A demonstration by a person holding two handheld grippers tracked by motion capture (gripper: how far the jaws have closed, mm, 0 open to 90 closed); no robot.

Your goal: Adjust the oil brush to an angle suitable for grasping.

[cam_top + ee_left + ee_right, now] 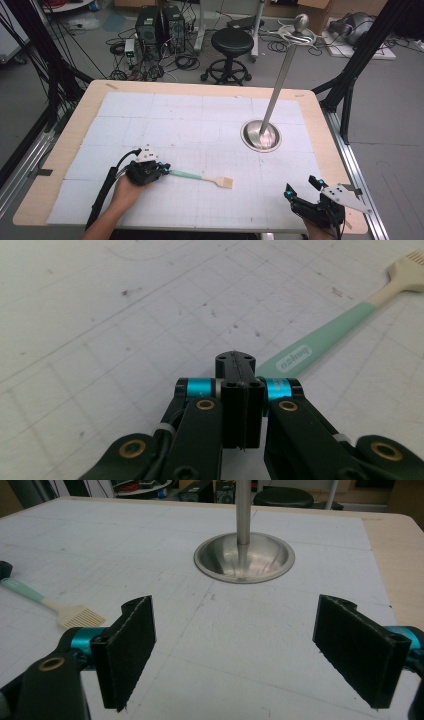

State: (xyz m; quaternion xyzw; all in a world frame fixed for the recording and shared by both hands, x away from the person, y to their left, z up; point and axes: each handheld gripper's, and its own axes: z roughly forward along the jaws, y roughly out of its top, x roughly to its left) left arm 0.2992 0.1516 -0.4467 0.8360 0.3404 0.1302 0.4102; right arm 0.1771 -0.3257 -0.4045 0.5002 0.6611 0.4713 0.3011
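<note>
Desk: a light wooden desk covered almost edge to edge by a white gridded mat with small dark specks and faint pencil-like lines.
Room: grey floor beyond the far edge, with a black round stool, computer towers and loose cables; black frame struts stand at both sides.
Stand: a round steel base sits toward the far right part of the desk, with a slim metal pole leaning up from it to a ball-shaped top.
Brush: a flat brush lies on the mat near the near edge, left of centre, pointing toward the right edge; mint-green handle bearing a white printed word, cream neck and a cream comb-like head with fine slits.
Left gripper: the left gripper rests low on the mat, its jaws pressed together at the handle's end; from the left gripper view the handle runs out from right behind the closed jaws, so it appears clamped on the brush.
Right gripper: the right gripper is at the near right corner, jaws spread wide with nothing between them, well apart from the brush.
</note>
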